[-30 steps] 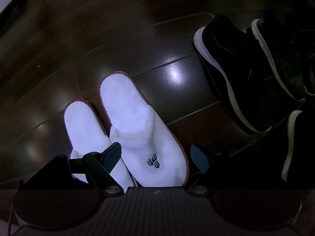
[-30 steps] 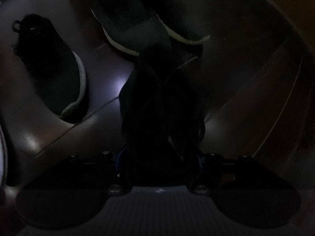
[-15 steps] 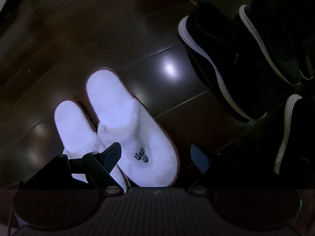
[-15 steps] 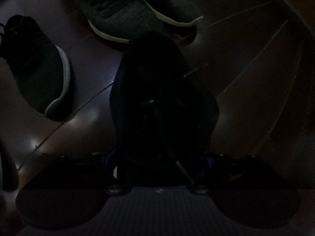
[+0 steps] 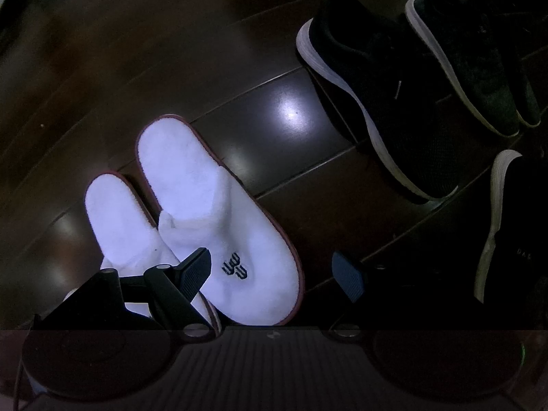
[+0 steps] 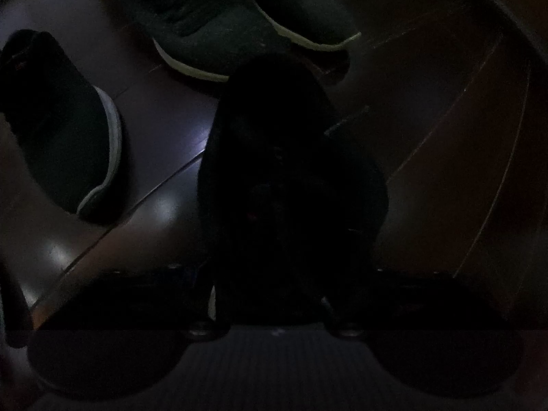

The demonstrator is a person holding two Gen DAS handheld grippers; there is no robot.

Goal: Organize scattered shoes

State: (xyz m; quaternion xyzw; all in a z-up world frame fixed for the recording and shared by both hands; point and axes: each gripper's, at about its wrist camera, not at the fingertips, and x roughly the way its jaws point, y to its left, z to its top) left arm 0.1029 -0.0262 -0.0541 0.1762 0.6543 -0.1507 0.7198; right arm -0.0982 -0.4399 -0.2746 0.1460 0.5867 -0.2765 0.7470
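Slippers [image 5: 205,219] slide lower-left in my left view as the wide, empty left tongs [image 5: 274,274] back off, pair placed on floor [image 5: 171,51]. Right tongs [image 6: 274,308] carry a black shoe [image 6: 287,178] toward the sneakers [image 6: 239,24].

The left gripper [image 5: 274,270] is drifting right, so the white slippers [image 5: 205,212] are sliding toward the left of its view. The right gripper [image 6: 274,294] is carrying the black shoe [image 6: 291,188] (very dark) toward the grey sneakers [image 6: 239,24].
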